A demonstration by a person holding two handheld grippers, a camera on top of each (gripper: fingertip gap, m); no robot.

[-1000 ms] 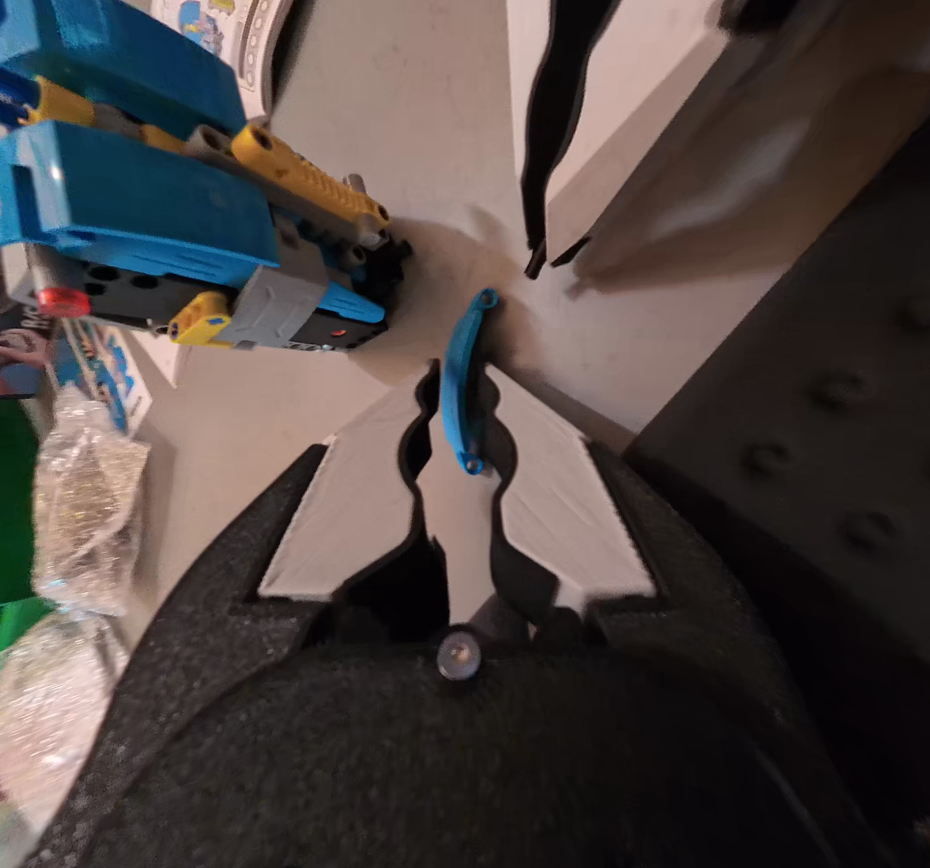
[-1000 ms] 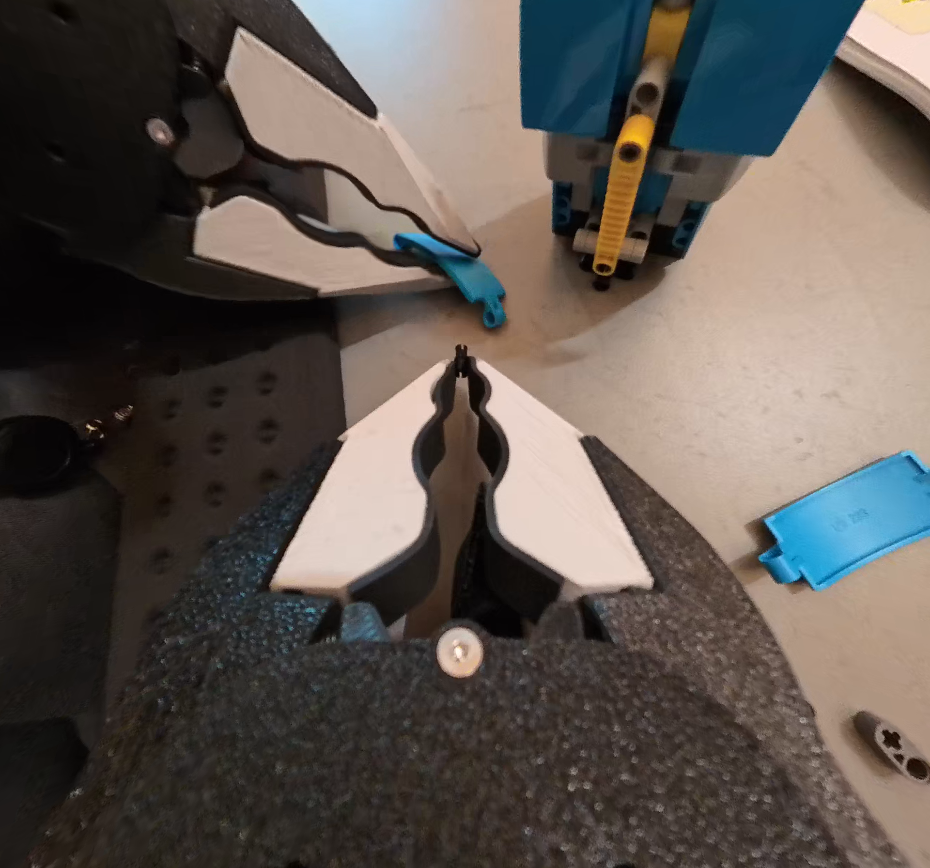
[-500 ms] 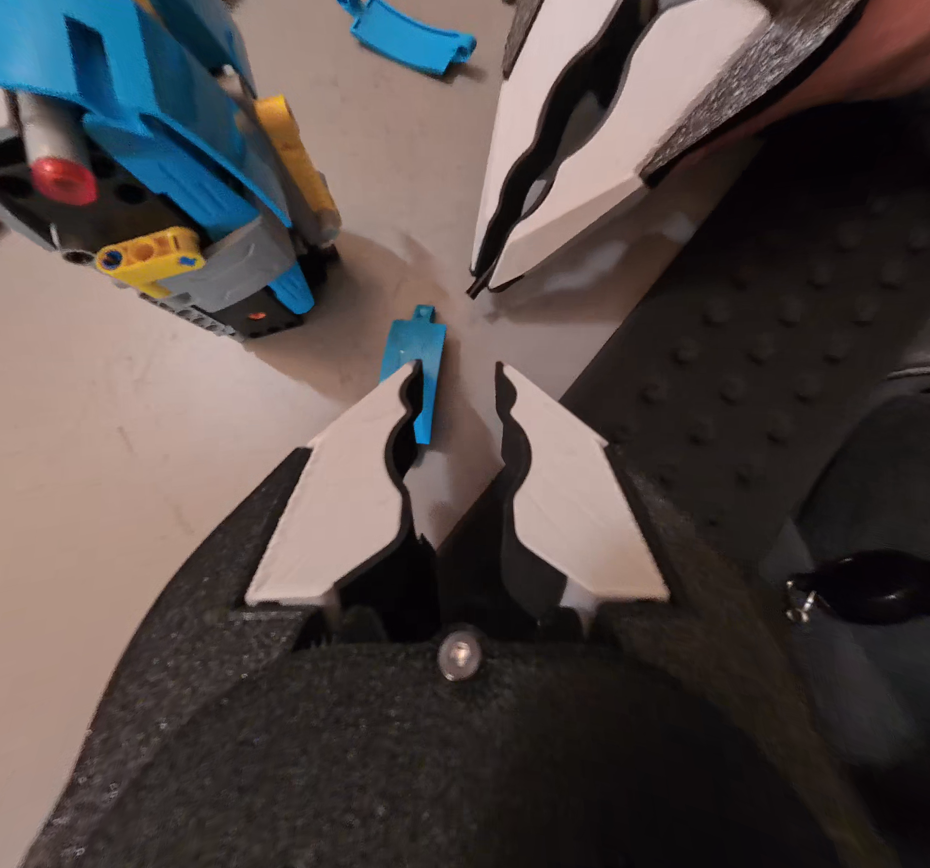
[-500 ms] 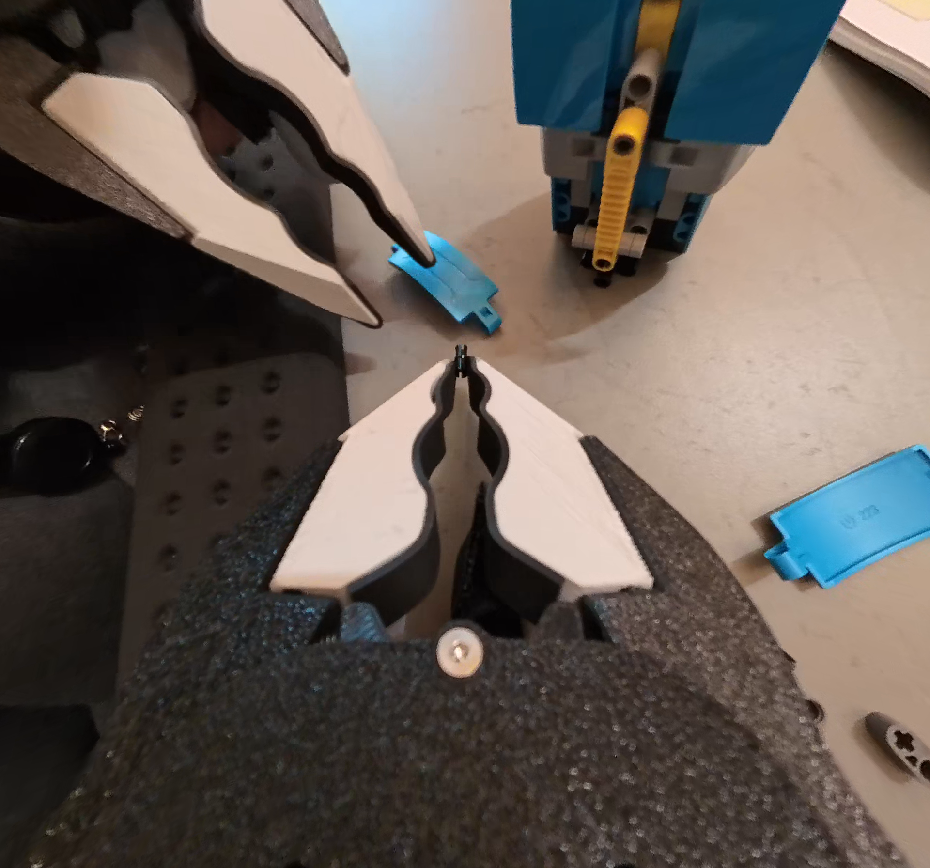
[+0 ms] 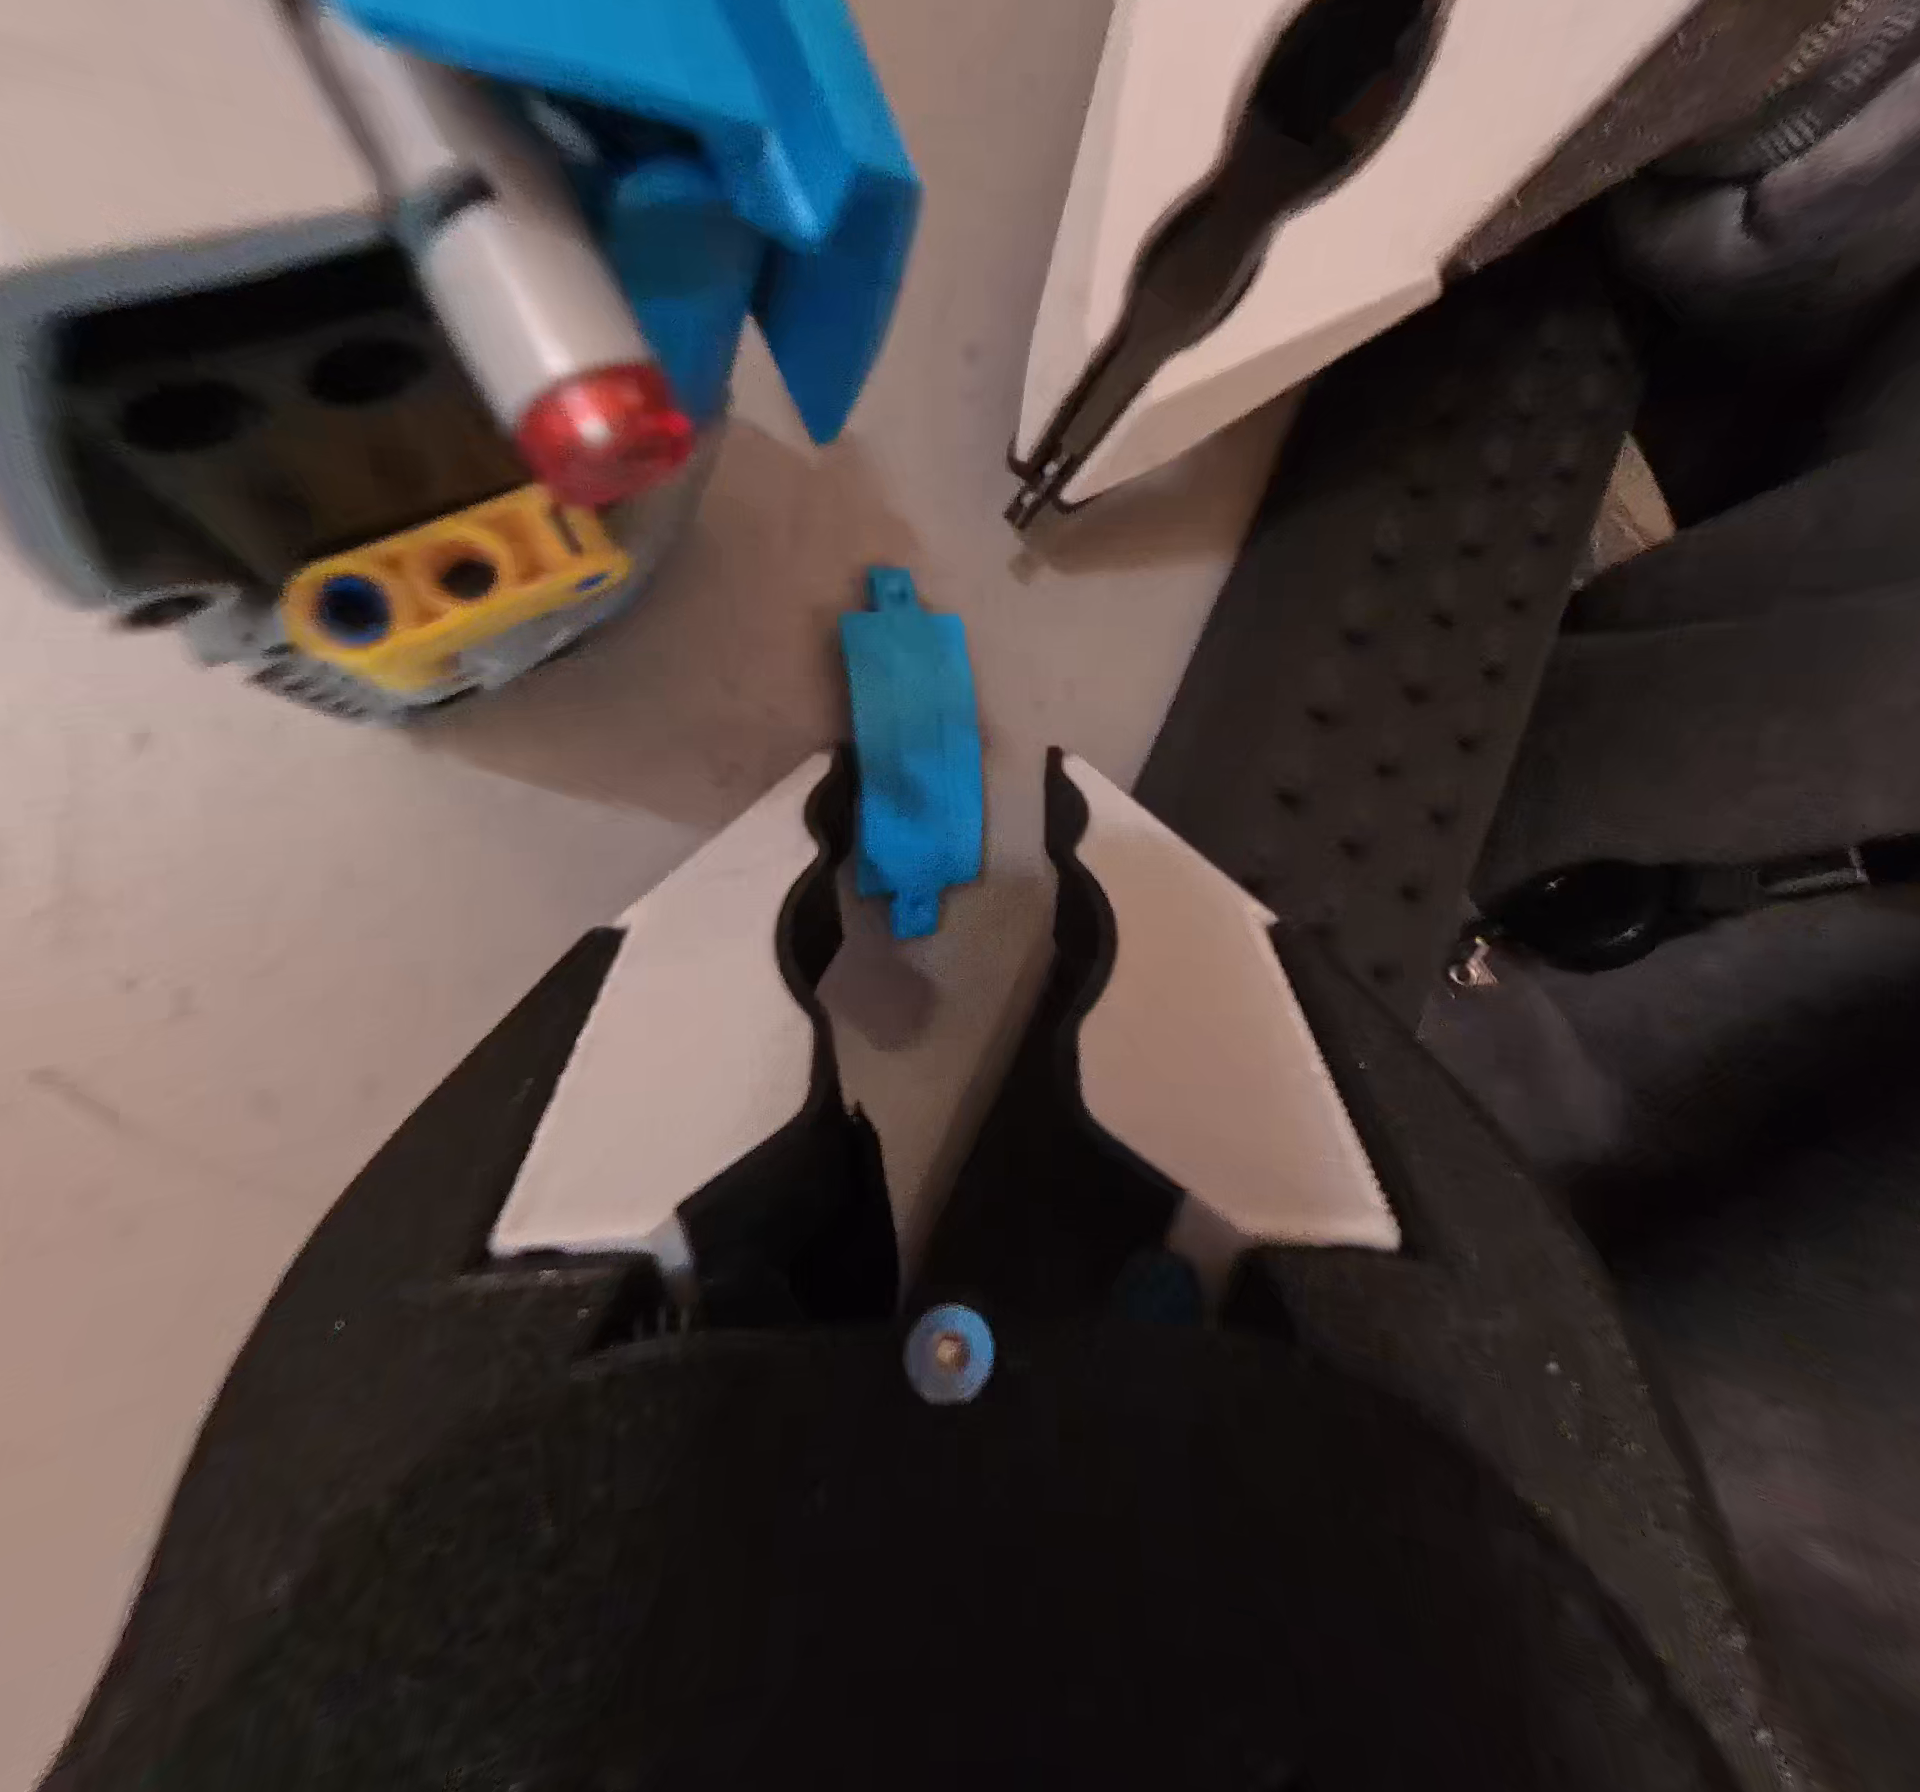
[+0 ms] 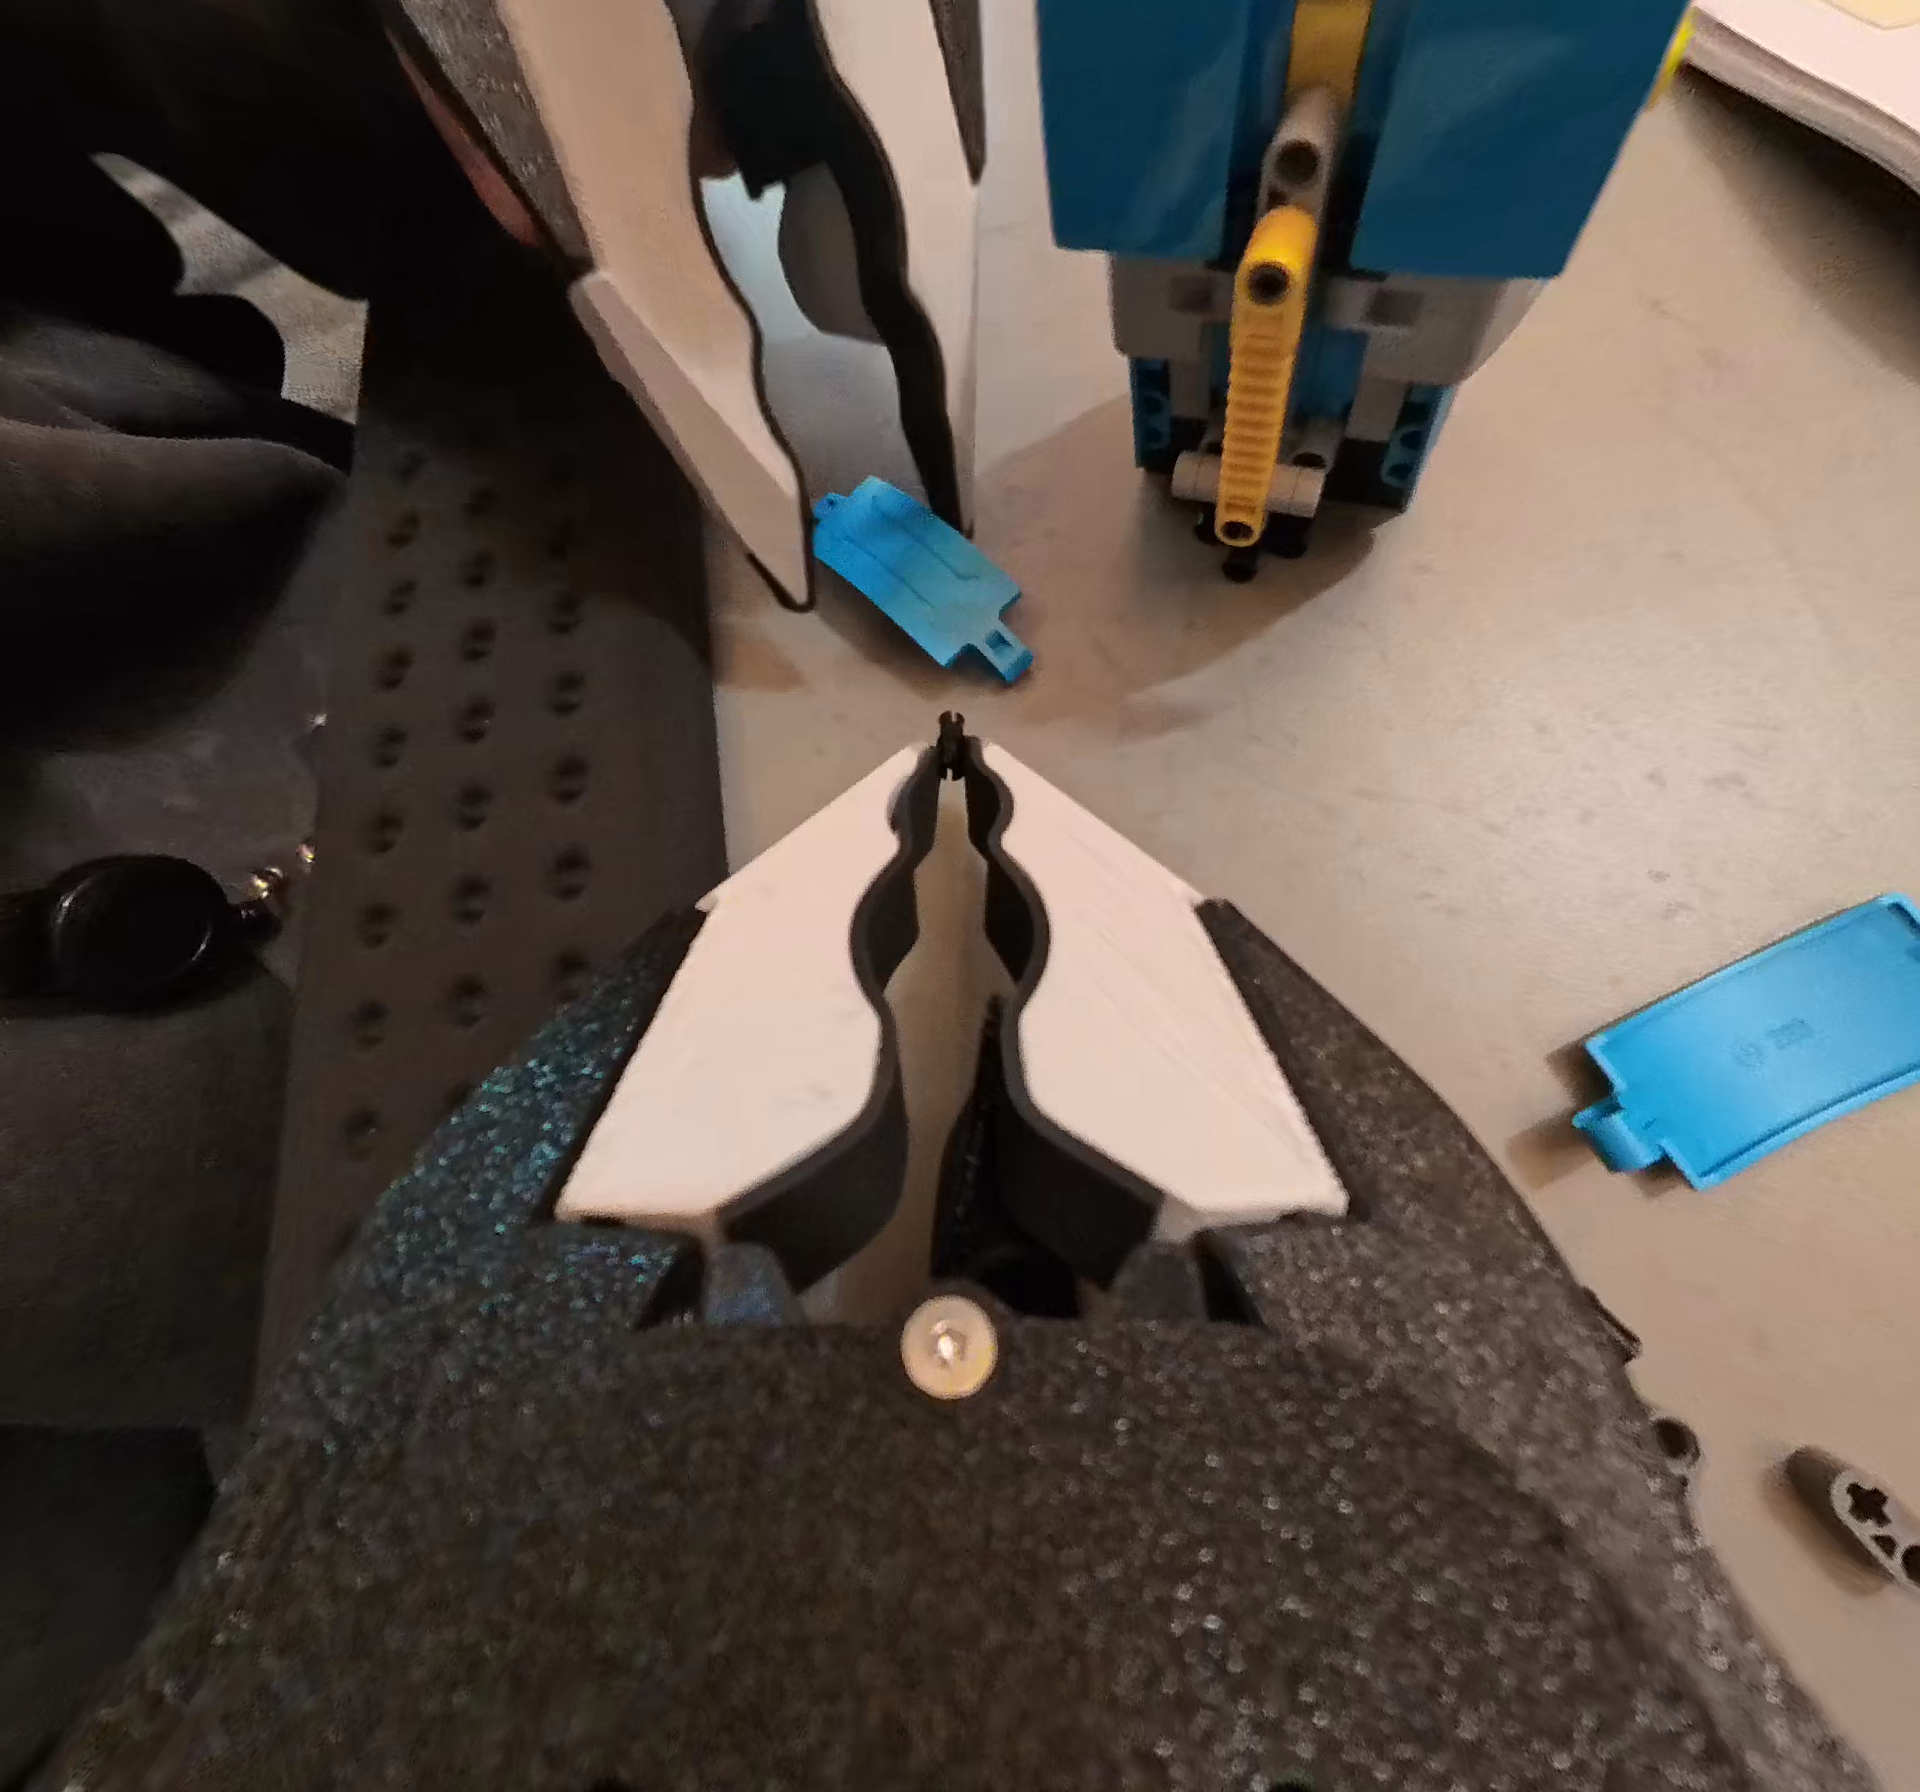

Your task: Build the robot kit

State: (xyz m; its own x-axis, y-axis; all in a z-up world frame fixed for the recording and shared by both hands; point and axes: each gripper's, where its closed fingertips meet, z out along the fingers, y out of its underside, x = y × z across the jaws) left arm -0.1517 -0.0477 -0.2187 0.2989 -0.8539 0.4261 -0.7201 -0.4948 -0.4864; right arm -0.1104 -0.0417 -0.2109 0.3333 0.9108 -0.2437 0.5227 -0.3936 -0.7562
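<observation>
A pale grey table (image 6: pixel 1455 755) carries everything here, and a dark dimpled mat (image 6: pixel 468 755) lies along its edge. The left gripper (image 5: pixel 940 766) has its fingers spread apart, tips down near the table. A small blue panel piece (image 5: pixel 914 766) lies flat on the table, one end between the two tips and nearer to the left one; I cannot tell if it touches that finger. The right gripper (image 6: pixel 951 750) is pressed together and pinches a tiny black pin (image 6: pixel 949 732) at its very tip, just beside the small panel. Behind them stands a blue, grey and yellow brick model (image 6: pixel 1299 236). A larger blue panel (image 6: pixel 1766 1046) lies well apart to the right, near a small grey connector (image 6: pixel 1860 1524). An open booklet (image 6: pixel 1829 28) lies at the far corner.
</observation>
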